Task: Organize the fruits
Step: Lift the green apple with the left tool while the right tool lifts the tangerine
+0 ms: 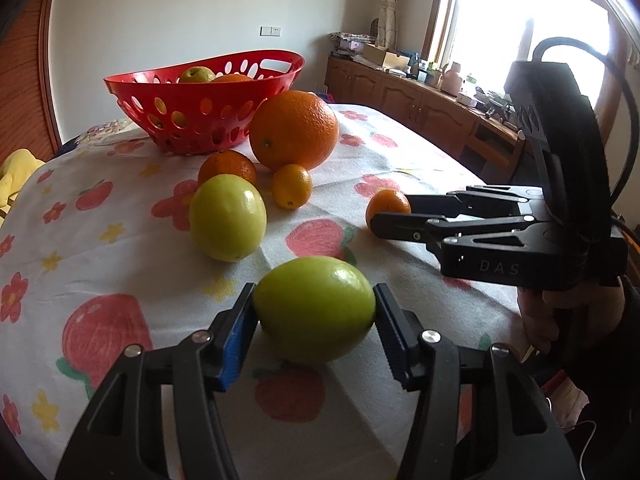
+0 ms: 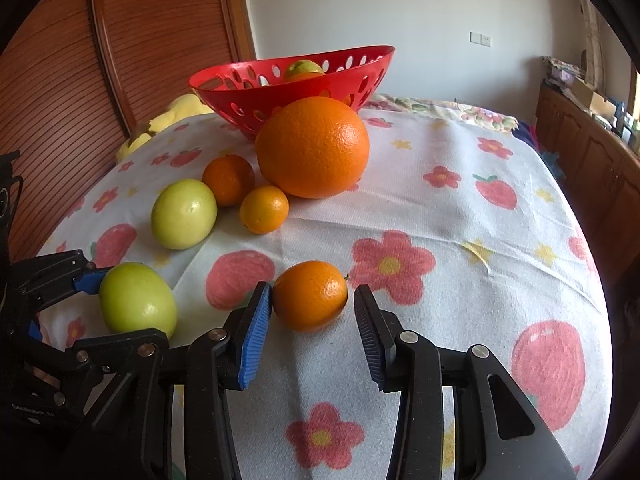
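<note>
you have two fruits in the red basket (image 1: 200, 120); six wait on the cloth (image 1: 400, 148). your left gripper (image 1: 316, 312) clamps a green fruit (image 1: 314, 308) resting on the cloth. your right gripper (image 2: 312, 312), held low and level, brackets a small orange (image 2: 310, 295), one pad touching, the other just clear.

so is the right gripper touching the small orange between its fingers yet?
Partly. In the right wrist view, the right gripper is open: its left pad meets the small orange, while cloth shows between the fruit and the right pad.
</note>
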`<state>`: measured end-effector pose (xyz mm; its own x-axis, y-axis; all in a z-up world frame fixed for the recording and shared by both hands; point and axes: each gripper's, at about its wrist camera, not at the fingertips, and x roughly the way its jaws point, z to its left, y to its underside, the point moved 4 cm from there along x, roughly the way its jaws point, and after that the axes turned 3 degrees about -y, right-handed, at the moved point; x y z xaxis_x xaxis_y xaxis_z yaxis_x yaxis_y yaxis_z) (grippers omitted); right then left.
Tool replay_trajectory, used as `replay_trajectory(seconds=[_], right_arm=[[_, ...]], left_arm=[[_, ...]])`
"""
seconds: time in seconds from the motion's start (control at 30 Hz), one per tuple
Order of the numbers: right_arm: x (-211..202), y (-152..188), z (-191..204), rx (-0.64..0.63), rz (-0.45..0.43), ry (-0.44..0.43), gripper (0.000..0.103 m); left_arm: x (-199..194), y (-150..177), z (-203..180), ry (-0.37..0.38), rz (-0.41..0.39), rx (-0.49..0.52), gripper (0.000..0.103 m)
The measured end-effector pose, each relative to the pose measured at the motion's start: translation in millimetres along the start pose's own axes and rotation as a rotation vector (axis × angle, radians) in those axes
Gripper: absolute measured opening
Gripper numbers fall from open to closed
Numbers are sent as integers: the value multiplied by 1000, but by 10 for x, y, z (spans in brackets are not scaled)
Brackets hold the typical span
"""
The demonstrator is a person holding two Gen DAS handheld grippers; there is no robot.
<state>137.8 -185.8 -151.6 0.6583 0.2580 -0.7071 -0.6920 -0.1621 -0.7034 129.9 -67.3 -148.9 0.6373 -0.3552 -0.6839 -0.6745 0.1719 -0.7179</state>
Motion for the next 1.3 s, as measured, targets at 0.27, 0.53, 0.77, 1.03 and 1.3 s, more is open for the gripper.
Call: replay_trajectory(seconds=[0.27,0.53,0.77,1.03,1.3], right_arm=[[17,26,22,-7,13,4,39],[26,13,30,-8,13,-3,39],[24,12,36,-8,12,-4,39],[10,6,48,-8,7,-6,39],[-13,7,35,-6,-1,-7,39]], left_arm=[[-109,-52,98,-12,-29,-10,56],[-208,-142,224,-38,-59,-19,56],[-288,-236,365,-62,-88,-35,56],[-349,-332,492,-77,-110,-51,56],[-397,-539,575,-100,-144,-39,56]])
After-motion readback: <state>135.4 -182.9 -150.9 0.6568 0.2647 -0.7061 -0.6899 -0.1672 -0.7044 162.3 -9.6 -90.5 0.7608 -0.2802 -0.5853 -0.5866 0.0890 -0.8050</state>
